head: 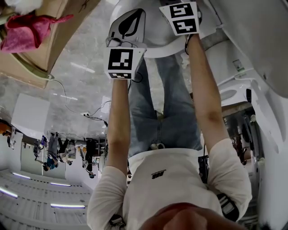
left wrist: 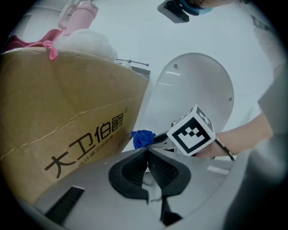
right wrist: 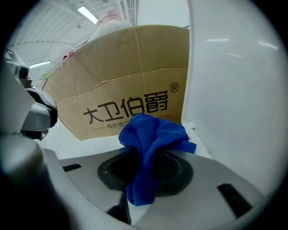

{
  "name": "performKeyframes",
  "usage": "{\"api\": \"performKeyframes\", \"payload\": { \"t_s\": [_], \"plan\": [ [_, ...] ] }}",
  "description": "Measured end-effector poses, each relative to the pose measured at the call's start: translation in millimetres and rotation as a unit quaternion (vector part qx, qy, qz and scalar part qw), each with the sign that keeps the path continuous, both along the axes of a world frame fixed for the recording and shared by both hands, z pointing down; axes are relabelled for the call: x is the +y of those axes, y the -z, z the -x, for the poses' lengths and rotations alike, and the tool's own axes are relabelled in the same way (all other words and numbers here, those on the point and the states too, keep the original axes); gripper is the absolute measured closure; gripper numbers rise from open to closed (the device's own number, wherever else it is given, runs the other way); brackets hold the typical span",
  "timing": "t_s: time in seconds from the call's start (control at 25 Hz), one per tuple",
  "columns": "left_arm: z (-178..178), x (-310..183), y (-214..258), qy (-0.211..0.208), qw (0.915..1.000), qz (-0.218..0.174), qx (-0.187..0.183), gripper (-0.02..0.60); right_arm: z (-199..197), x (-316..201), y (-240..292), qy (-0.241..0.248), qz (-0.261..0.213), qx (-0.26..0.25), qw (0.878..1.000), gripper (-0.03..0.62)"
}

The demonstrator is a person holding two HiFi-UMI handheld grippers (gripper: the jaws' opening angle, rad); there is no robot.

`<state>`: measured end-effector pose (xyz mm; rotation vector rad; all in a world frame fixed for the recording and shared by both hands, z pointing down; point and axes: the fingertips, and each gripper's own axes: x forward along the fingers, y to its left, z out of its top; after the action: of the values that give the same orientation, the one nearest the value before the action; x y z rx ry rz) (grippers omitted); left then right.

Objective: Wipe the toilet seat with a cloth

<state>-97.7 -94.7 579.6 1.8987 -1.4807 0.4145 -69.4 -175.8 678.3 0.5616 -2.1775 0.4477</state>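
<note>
My right gripper (right wrist: 144, 150) is shut on a crumpled blue cloth (right wrist: 153, 134), which bulges up above the jaws and hangs down between them. In the left gripper view that cloth (left wrist: 142, 138) shows just past my left gripper (left wrist: 147, 152), whose jaws are shut with nothing between them. The white toilet lid (left wrist: 194, 92) stands raised behind the right gripper's marker cube (left wrist: 192, 130). In the head view both grippers, left (head: 127, 31) and right (head: 182, 18), reach over the white toilet (head: 157, 47). The seat itself is mostly hidden.
A brown cardboard box (left wrist: 67, 117) with black print stands close beside the toilet, also filling the right gripper view (right wrist: 126, 85). Pink cloth (head: 27, 31) and a pink bottle (left wrist: 78, 13) lie on top of it. A white wall of porcelain (right wrist: 234, 81) rises at the right.
</note>
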Motion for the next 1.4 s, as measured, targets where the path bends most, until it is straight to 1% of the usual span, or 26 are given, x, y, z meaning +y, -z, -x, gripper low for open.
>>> {"api": "performKeyframes", "payload": {
  "t_s": [0.36,0.72,1.4],
  "plan": [
    [-32.0,-0.9,4.6,-0.024,0.9997,-0.006,0.002,0.571,-42.5,0.6,-0.1,-0.024,-0.004,0.011,1.000,0.502],
    [-60.6,9.1,6.8,-0.049,0.9988,-0.008,0.004,0.571,-87.7,18.1,-3.0,-0.039,-0.006,0.026,0.999,0.503],
    [-109.1,33.2,13.8,-0.099,0.9950,-0.013,0.005,0.571,-161.3,55.7,-4.9,-0.103,0.006,0.034,0.994,0.503]
  ]
}}
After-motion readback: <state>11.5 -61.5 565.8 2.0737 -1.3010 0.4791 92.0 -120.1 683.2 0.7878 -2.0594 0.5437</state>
